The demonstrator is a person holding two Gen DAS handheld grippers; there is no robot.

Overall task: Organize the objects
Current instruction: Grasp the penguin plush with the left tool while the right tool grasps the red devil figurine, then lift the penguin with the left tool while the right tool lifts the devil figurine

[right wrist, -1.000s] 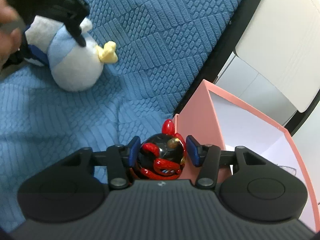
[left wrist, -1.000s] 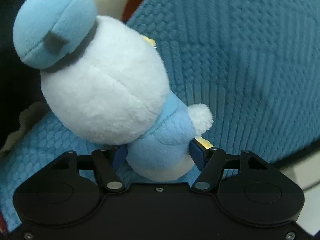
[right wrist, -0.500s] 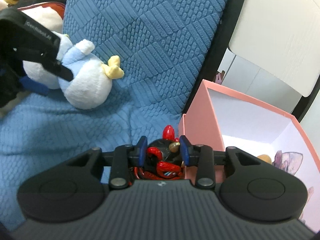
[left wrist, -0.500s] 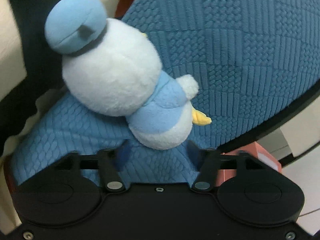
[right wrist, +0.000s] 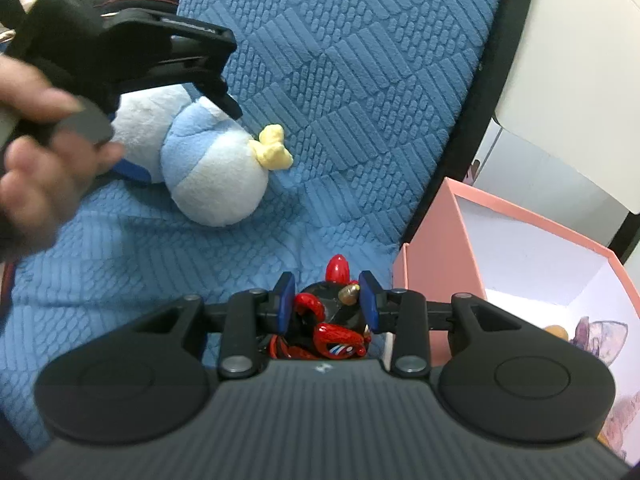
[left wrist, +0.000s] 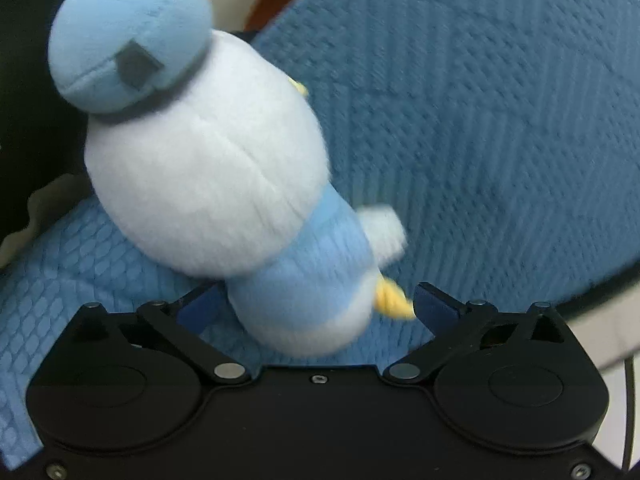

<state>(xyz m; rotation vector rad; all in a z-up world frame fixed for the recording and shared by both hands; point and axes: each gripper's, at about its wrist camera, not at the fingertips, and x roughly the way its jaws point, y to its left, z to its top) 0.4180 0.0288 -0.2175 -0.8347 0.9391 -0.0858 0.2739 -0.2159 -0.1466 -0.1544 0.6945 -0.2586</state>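
Opening wide, L gripper [left wrist: 316,304] jaws flank the plush [left wrist: 208,176] lower body w/o pressing it; plush lies on the blue cushion [left wrist: 480,120], head beyond the jaws. To regrip well, I'd centre jaws on the torso, clear of the yellow foot. One plush.

R view: R gripper [right wrist: 327,300] clamped on a red-black figure [right wrist: 328,320]; pink box [right wrist: 440,240] just right of jaws. One figure, one box.

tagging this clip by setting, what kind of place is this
Probably a home room, perhaps a bedroom or play corner. A plush duck lies on a blue quilted cushion, and a pink box with small toys stands beside it, next to white furniture.
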